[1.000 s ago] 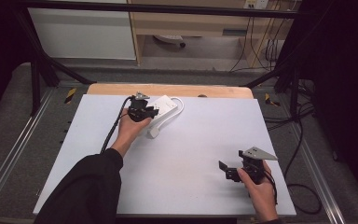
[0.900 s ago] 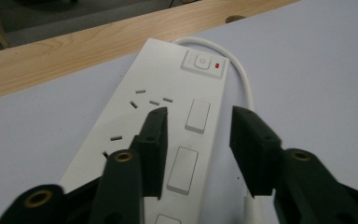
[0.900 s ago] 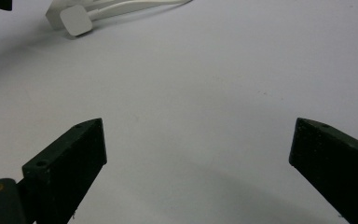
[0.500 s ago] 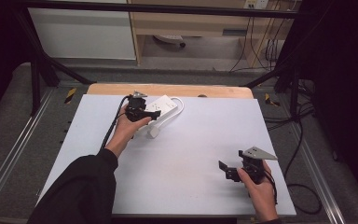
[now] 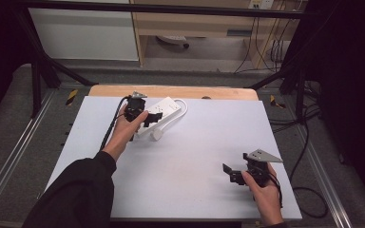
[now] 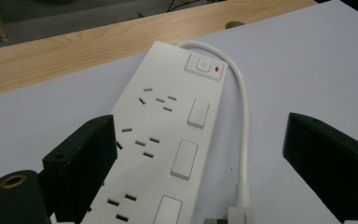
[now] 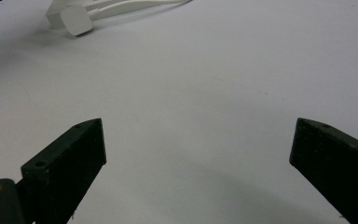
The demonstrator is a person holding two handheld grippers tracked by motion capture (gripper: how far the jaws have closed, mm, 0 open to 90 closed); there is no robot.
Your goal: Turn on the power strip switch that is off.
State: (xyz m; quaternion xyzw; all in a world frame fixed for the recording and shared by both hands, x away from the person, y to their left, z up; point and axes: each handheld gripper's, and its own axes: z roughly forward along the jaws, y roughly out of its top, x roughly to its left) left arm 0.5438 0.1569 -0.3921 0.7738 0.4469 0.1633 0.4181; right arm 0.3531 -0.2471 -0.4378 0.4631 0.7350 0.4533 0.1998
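Power strip (image 5: 164, 110) lies at the far left-centre of the white table top (image 5: 190, 156), close to the bare wooden strip (image 5: 171, 91) along the far edge, and it rests flat with its sockets facing up. We hold our left gripper (image 5: 148, 118) right over its near end; the jaws have just been opening and now stand wide apart, so the grip is released. In the left gripper view the strip (image 6: 163, 140) runs between the 2 black jaws without either one pressing on it, which reads to us as a let-go after setting it down. At its far end we see the switch (image 6: 204, 66) with a small red mark beside it, then 3 white rocker buttons down one side. The white cord (image 6: 243, 121) loops out from the switch end and curves back along the strip's right side to the plug (image 5: 157, 135), which lies on the table just beside the strip.

Further right the table is bare, so nothing blocks either hand. Our right gripper (image 5: 233, 175) waits near the front right corner, well apart from the strip, its jaws spread with nothing between them (image 7: 196, 154). We judge it parked there to keep out of the way. Beyond the table stand a wooden shelf unit (image 5: 195, 23) and hanging cables (image 5: 266, 42).
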